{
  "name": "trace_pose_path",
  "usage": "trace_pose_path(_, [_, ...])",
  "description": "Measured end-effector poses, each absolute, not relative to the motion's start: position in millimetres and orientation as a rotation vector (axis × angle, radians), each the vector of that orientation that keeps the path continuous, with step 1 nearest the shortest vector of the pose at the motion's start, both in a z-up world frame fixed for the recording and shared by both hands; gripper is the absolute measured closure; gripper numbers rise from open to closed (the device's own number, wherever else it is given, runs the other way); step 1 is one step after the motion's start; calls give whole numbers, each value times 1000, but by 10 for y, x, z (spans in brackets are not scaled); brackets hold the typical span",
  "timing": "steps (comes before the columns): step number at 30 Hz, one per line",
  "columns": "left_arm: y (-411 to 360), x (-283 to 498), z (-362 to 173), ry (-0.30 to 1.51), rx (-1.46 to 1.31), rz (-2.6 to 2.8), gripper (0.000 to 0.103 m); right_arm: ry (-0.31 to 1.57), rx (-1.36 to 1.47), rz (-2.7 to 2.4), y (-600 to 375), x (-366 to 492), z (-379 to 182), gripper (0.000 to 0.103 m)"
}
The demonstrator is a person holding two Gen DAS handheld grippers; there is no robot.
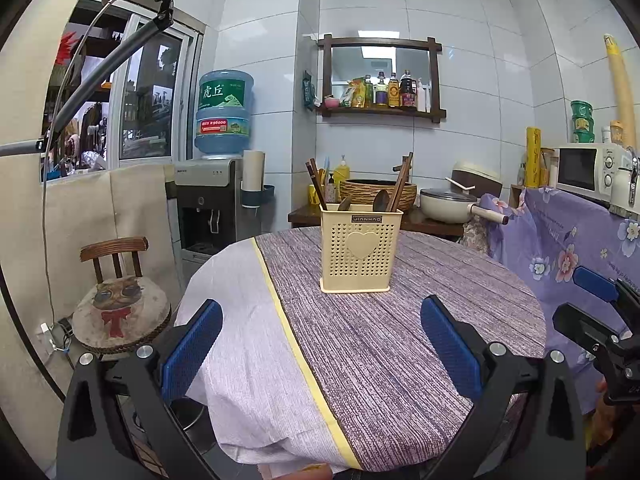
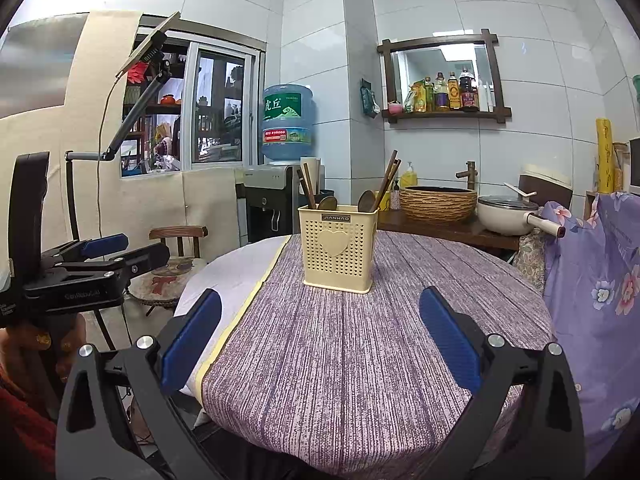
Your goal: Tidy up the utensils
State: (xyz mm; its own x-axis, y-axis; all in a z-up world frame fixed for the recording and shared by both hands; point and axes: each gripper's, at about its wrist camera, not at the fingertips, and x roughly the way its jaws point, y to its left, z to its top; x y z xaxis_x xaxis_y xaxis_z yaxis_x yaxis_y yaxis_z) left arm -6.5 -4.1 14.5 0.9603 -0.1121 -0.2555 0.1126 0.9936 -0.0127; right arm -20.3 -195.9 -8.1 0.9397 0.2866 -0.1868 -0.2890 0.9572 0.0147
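The cream perforated utensil holder (image 1: 360, 249) is standing upright near the middle of the round cloth-covered counter (image 1: 400, 340), hiding all but the tops of the dark chopsticks (image 1: 316, 184) and wooden spoons (image 1: 381, 199) sticking out of it. The left gripper (image 1: 320, 344) is hovering over the counter's near edge with its jaws spread wide and holding nothing. The right gripper (image 2: 320, 340) is doing likewise, jaws gaping and empty, well short of the holder.

Bare tablecloth (image 1: 360, 340) lies open between both grippers and the utensil holder (image 1: 359, 250), the only obstacle, standing mid-table with handles sticking up.
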Motion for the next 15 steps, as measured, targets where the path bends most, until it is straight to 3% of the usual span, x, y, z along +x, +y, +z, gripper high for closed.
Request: trace_pose_path(15, [-33,-53,133,275,5,-134,5,201,-6,293,-1966,-178,-100,5])
